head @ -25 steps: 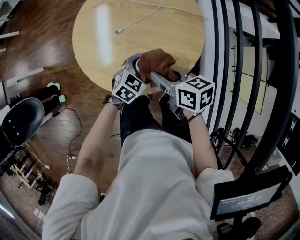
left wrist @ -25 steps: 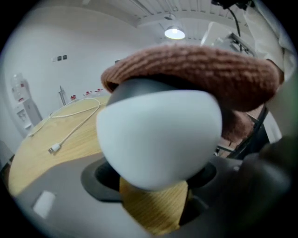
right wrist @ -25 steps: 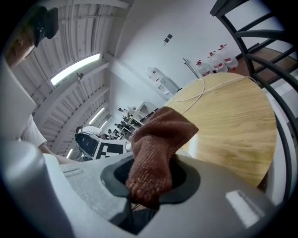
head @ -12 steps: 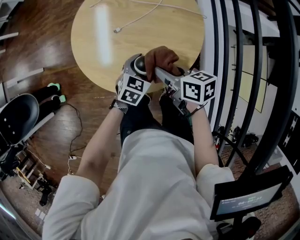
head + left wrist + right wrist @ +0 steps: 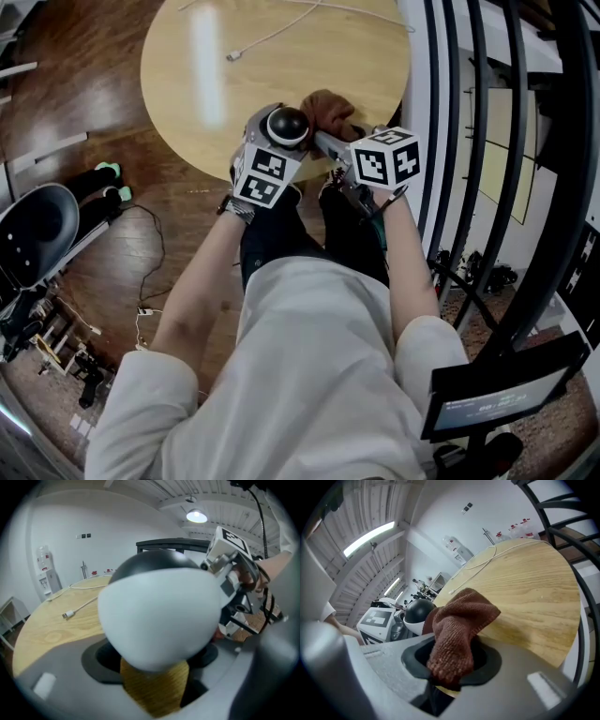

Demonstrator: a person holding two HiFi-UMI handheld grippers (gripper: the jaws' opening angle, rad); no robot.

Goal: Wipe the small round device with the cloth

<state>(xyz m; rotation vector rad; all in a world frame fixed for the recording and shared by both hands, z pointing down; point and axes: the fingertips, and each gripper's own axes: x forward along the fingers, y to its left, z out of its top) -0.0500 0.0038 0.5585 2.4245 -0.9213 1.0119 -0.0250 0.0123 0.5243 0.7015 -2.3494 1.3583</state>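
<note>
Black-faced round device (image 5: 287, 126), face apparently upward, beside brown cloth (image 5: 330, 110).

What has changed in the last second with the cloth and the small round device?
The right gripper has drawn the cloth off the small round device, to the right; its dark top, covered before, now shows bare. Unchanged: the left gripper stays shut on the device, the right on the cloth, both at the table's near edge.

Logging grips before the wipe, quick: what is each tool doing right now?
Left tool: shut on the device.
Right tool: shut on the cloth.
</note>
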